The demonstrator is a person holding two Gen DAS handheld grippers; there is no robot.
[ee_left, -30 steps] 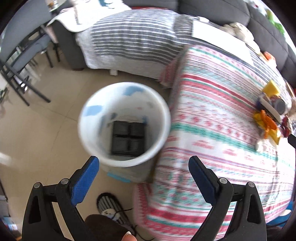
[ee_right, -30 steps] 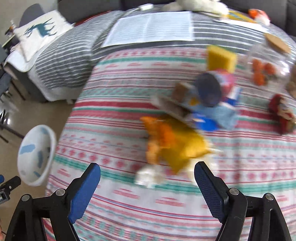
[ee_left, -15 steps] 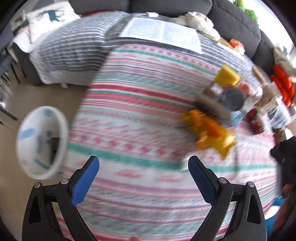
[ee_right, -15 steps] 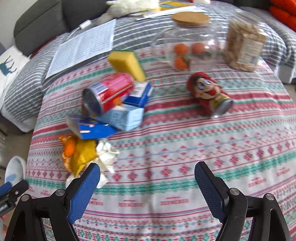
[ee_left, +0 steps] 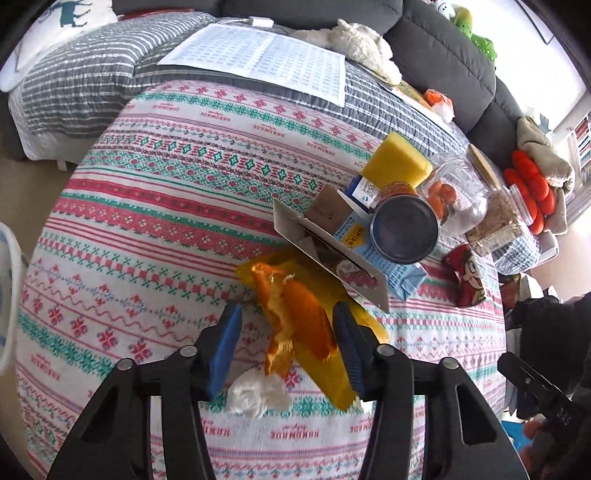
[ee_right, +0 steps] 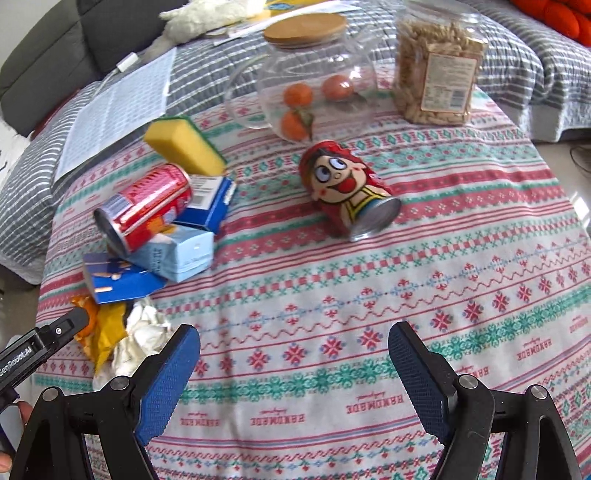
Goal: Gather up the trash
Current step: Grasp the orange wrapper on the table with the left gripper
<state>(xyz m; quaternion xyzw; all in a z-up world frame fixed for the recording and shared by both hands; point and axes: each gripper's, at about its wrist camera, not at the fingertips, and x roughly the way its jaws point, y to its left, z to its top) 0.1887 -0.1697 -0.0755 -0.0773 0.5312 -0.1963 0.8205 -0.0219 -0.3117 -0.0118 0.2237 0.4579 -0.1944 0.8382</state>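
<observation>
Grey sofa (ee_left: 443, 40), daylit beige floor (ee_left: 33, 177)

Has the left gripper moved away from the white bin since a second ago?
Yes. The left gripper went from over the bin to the table, jaws just closing around the orange wrapper.

Tablecloth (ee_right: 369, 295) white with red and green bands; sponge (ee_right: 184, 146) yellow; can (ee_right: 144, 208) red; wrapper (ee_left: 295, 317) orange-yellow.

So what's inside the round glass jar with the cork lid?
Three orange fruits sit inside the glass jar, one with a leaf. Its cork lid is on; nothing else shows through the glass.
</observation>
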